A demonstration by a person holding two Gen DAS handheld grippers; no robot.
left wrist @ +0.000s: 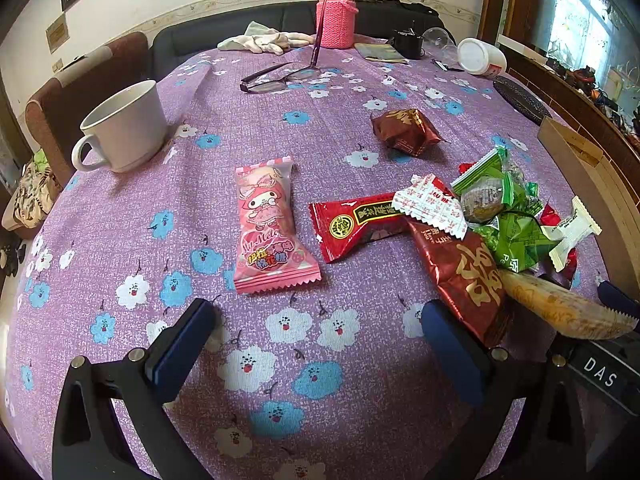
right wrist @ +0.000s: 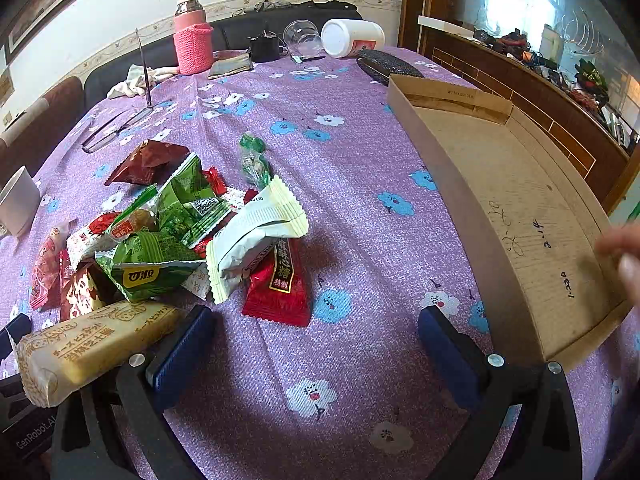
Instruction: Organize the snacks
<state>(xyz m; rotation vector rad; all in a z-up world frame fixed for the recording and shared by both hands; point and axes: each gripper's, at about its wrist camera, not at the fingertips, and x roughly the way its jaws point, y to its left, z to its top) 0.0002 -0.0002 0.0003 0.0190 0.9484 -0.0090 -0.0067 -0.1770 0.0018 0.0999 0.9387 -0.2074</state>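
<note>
While both grippers (left wrist: 316, 344) (right wrist: 316, 344) are held wide open and empty, snacks (right wrist: 172, 236) are left heaped beside cardboard tray (right wrist: 452, 184) for sorting

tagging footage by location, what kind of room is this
Most likely a home living or dining room: a floral tablecloth on the table, a dark sofa behind it, and a mug and eyeglasses lying about.

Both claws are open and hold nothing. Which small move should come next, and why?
Probably the right claw should ease forward and close on the red candy wrapper with the black label. It lies flat on the purple floral tablecloth at the pile's edge, nearest that claw, and the shallow brown cardboard tray beside it still holds no snacks.
</note>
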